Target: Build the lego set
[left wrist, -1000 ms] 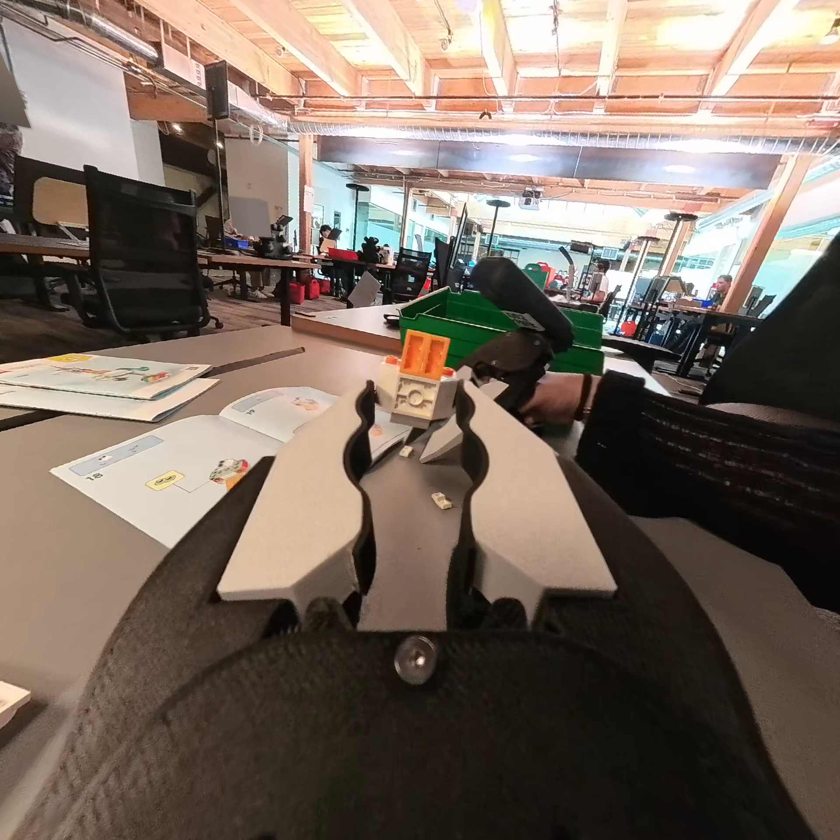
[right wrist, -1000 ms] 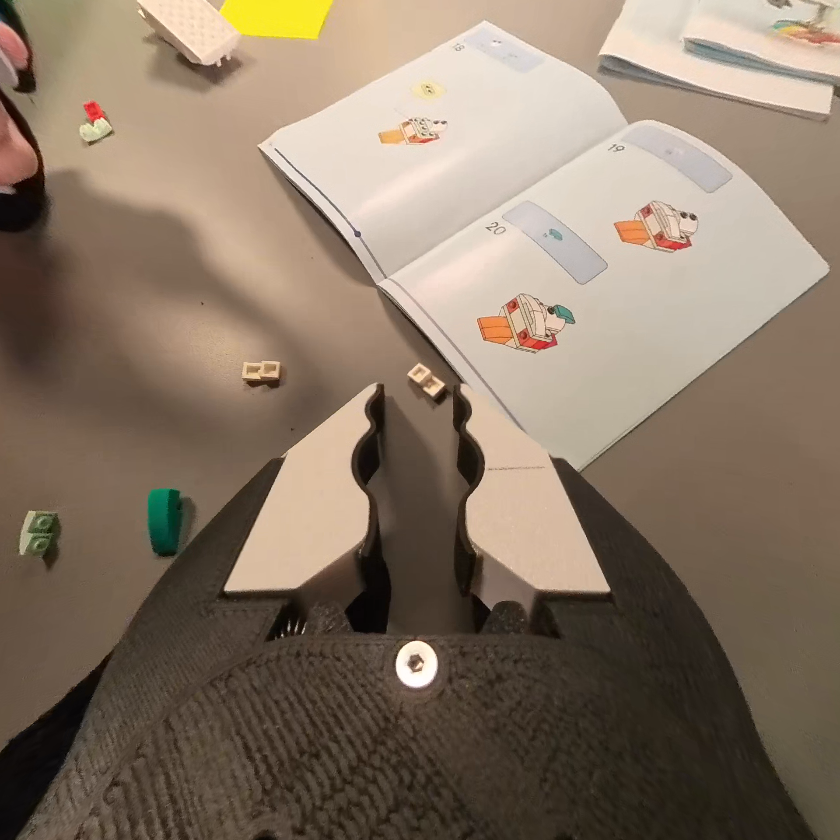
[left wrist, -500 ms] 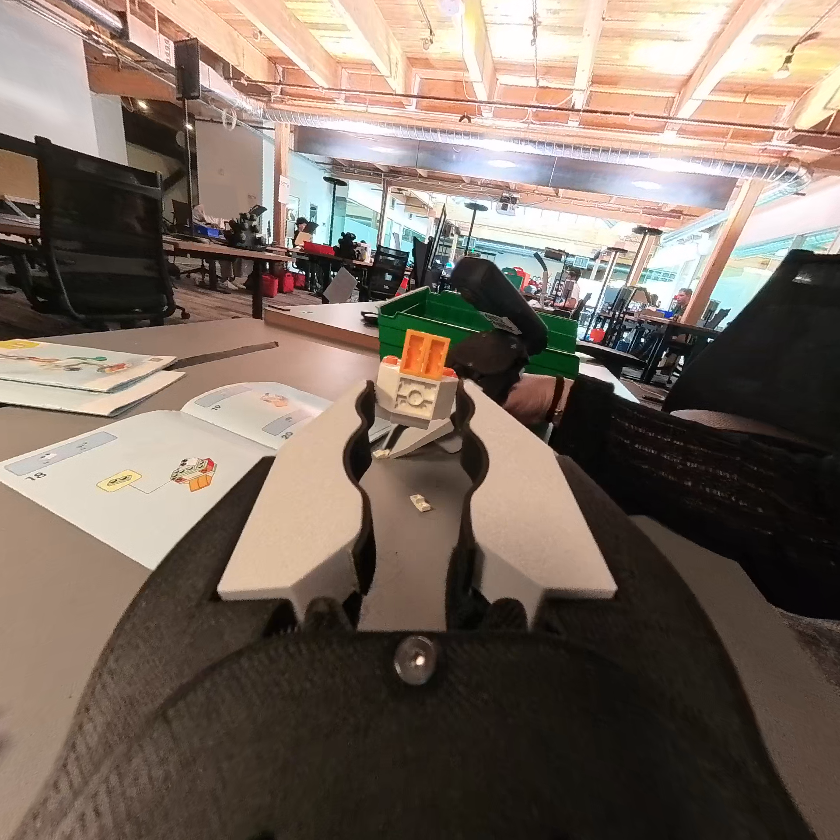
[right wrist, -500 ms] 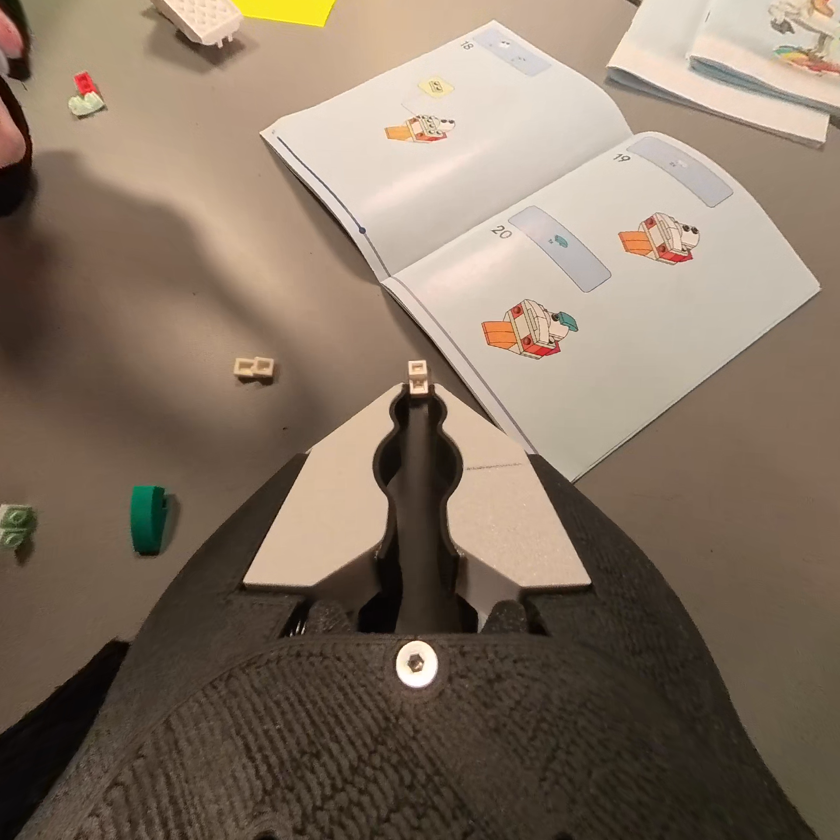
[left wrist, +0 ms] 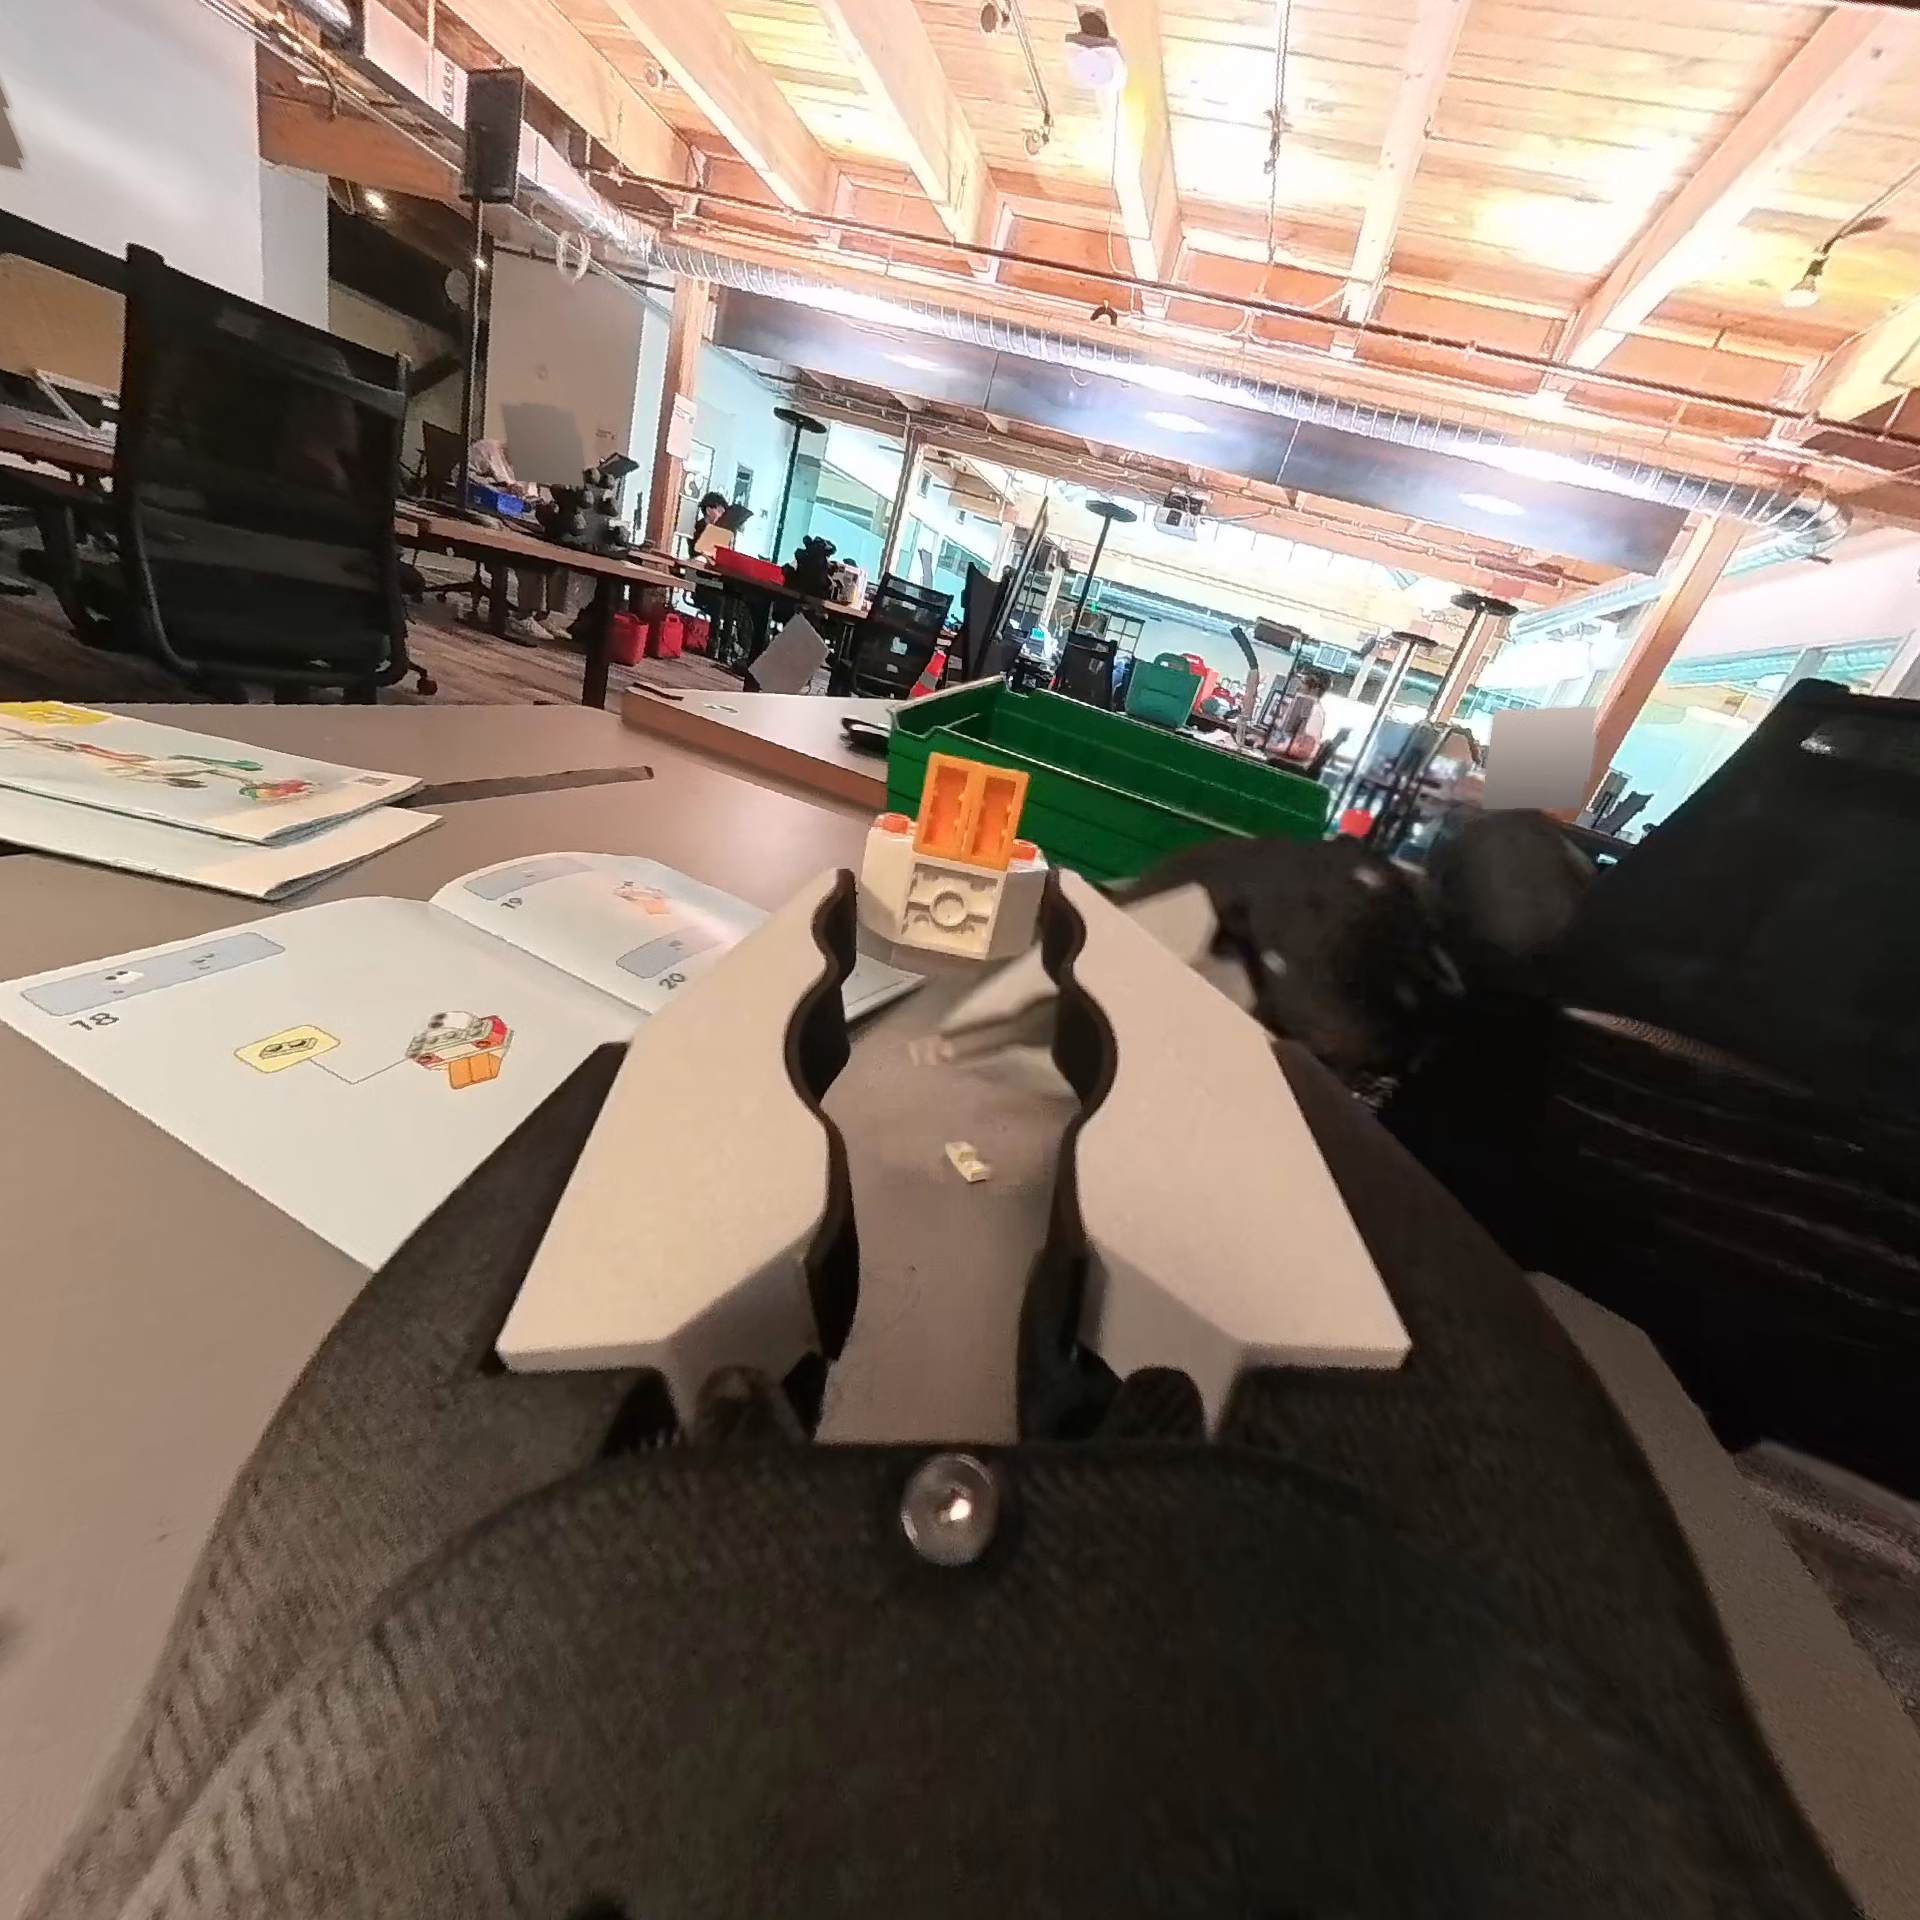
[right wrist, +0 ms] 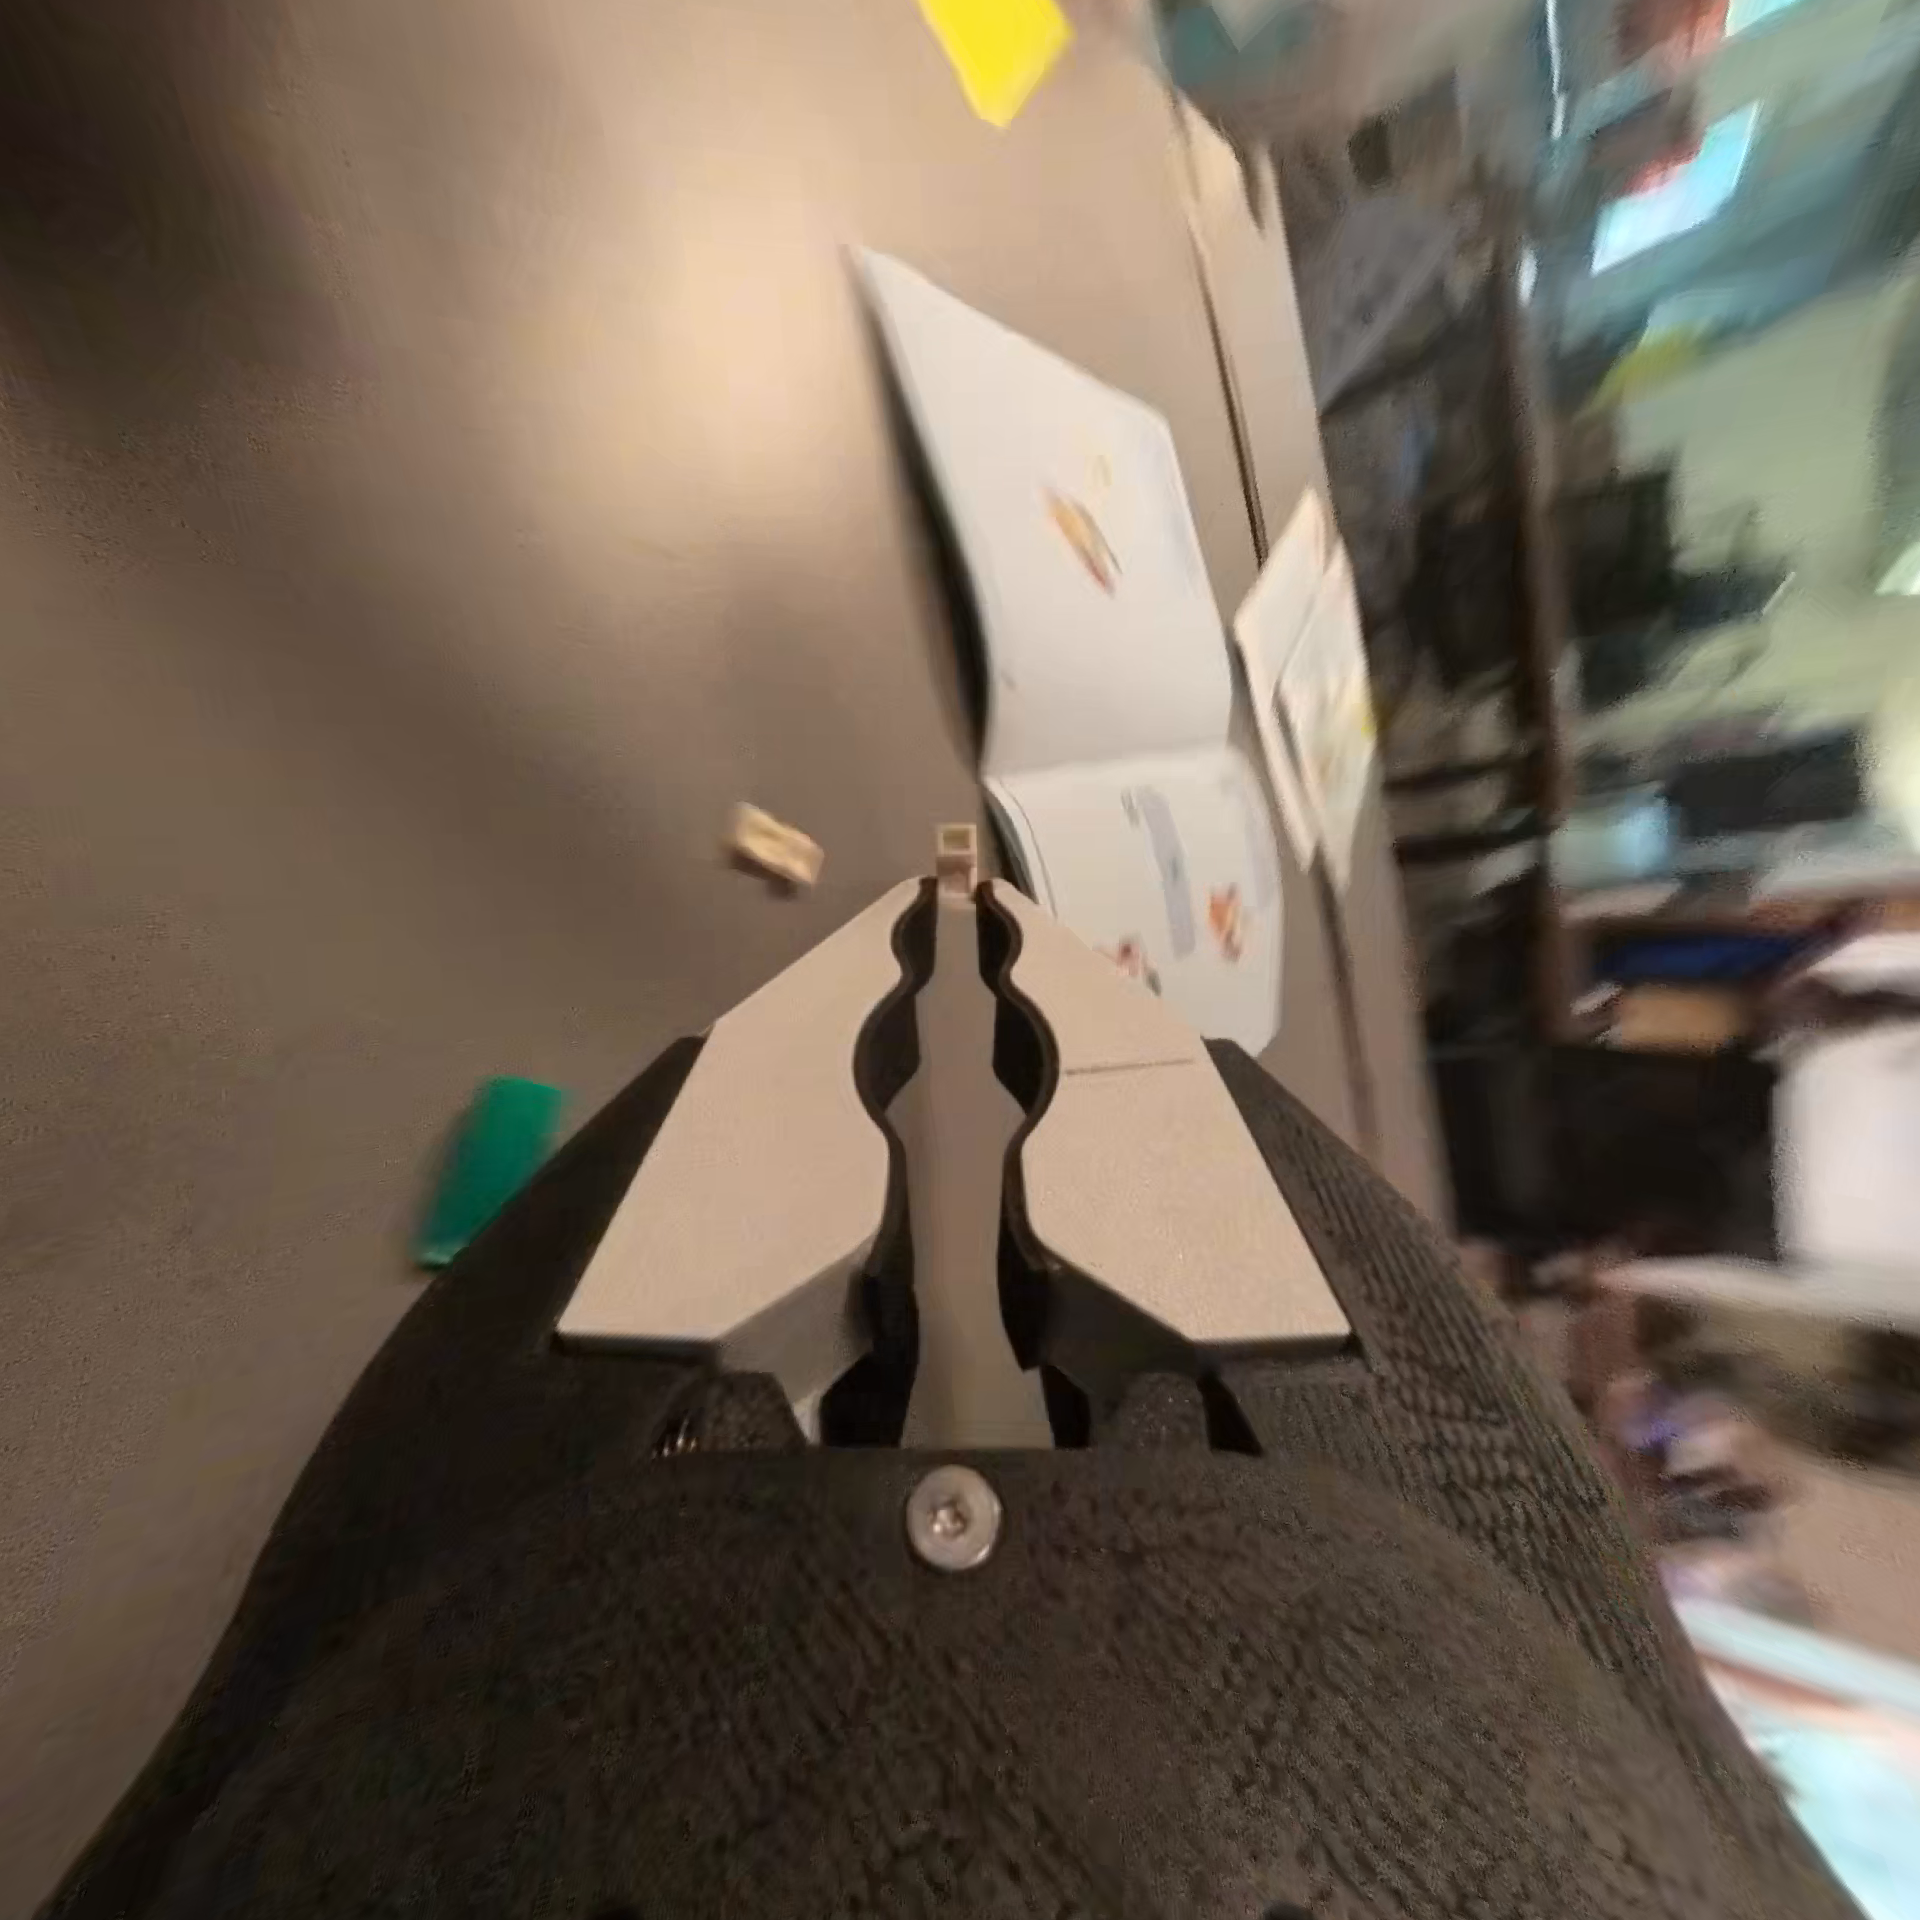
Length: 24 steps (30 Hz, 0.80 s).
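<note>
My left gripper (left wrist: 945, 906) is shut on a small white-and-orange lego model (left wrist: 951, 883) and holds it above the grey table, underside facing the camera. My right gripper (right wrist: 954, 889) is shut on a tiny white piece (right wrist: 956, 854) that sticks out past its tips. That view is motion-blurred and tilted. In the left wrist view the right gripper's fingers (left wrist: 1023, 1003) show just behind and below the model, with the tiny white piece (left wrist: 925, 1051) at their tip. A second tiny white piece (left wrist: 966, 1162) lies on the table; it also shows in the right wrist view (right wrist: 774, 847).
An open instruction booklet (left wrist: 312, 1039) lies left of the grippers, also in the right wrist view (right wrist: 1101, 675). Closed booklets (left wrist: 187, 795) lie farther left. A green bin (left wrist: 1101, 779) stands behind. A green curved piece (right wrist: 483, 1164) and yellow paper (right wrist: 1013, 47) lie on the table. Left tips to right tips: about 12 cm.
My right gripper shut on the tiny white piece, lifted it off the table and swung, tilting, toward the left gripper. The left gripper kept hold of the model and barely shifted.
</note>
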{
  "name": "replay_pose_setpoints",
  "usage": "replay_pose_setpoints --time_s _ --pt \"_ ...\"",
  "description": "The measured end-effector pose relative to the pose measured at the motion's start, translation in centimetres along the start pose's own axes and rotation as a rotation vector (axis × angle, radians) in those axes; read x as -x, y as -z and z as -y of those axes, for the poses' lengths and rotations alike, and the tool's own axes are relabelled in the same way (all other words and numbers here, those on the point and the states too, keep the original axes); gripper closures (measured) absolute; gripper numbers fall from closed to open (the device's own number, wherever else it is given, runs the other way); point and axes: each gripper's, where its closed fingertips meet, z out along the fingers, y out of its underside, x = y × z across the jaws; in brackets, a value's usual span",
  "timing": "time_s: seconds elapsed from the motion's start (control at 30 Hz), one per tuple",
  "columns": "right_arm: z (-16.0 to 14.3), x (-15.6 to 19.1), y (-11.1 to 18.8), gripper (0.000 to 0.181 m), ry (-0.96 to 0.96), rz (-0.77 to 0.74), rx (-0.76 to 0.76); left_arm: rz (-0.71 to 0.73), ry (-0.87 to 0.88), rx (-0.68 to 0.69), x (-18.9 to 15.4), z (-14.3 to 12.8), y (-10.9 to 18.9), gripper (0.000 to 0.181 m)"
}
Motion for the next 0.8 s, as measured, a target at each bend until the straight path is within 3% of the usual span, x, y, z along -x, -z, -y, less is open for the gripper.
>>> replay_pose_setpoints --time_s 0.13,0.23,0.4,0.5,0.6,0.8 --pt "3.8 4.6 1.6 0.176 0.518 0.007 0.000 0.005 0.019 -0.005 0.2 0.0 -0.2 0.147" --pt "4.5 4.5 3.1 0.176 0.562 -0.015 0.002 -0.036 0.020 0.020 -0.3 -0.2 -0.5 0.147" --pt "8.0 0.0 7.3 0.176 0.520 -0.240 -0.070 -0.328 0.117 0.088 -3.7 -0.6 -0.2 0.147" --pt "6.2 1.4 7.0 0.176 0.577 -0.129 0.038 -0.336 0.157 0.051 -3.5 0.1 -0.1 0.147" --pt "4.1 3.4 6.1 0.176 0.758 -0.057 0.141 -0.277 0.126 0.055 -2.5 0.1 -0.1 0.147" --pt "4.8 6.9 4.6 0.177 1.095 0.033 0.148 -0.282 0.112 0.049 -2.6 0.1 -0.1 0.147"
